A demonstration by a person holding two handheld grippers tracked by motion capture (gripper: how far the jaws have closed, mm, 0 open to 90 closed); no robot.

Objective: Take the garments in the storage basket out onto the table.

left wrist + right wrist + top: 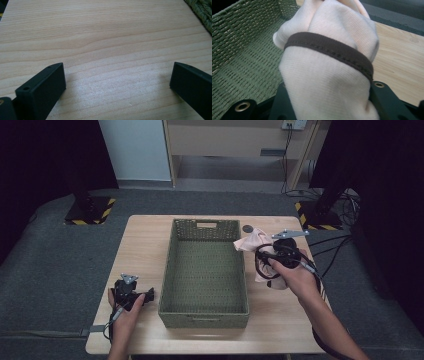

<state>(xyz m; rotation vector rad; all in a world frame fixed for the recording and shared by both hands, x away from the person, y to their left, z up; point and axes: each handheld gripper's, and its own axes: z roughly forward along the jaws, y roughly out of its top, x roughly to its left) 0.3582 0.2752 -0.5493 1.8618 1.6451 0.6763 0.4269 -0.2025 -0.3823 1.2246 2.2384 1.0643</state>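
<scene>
While clamped, cloth (252, 242) over basket rim (242, 251).

Dim room, lit tabletop, soft close-up blur.

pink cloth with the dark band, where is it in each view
High view: the pink cloth is right of centre, bunched in the right gripper at the basket's right rim.
Left gripper view: not in it; bare wooden table between open jaws.
Right gripper view: the cloth is at centre, clamped between the jaws, its dark band running across it.
Shared landmark: the green woven basket.
</scene>
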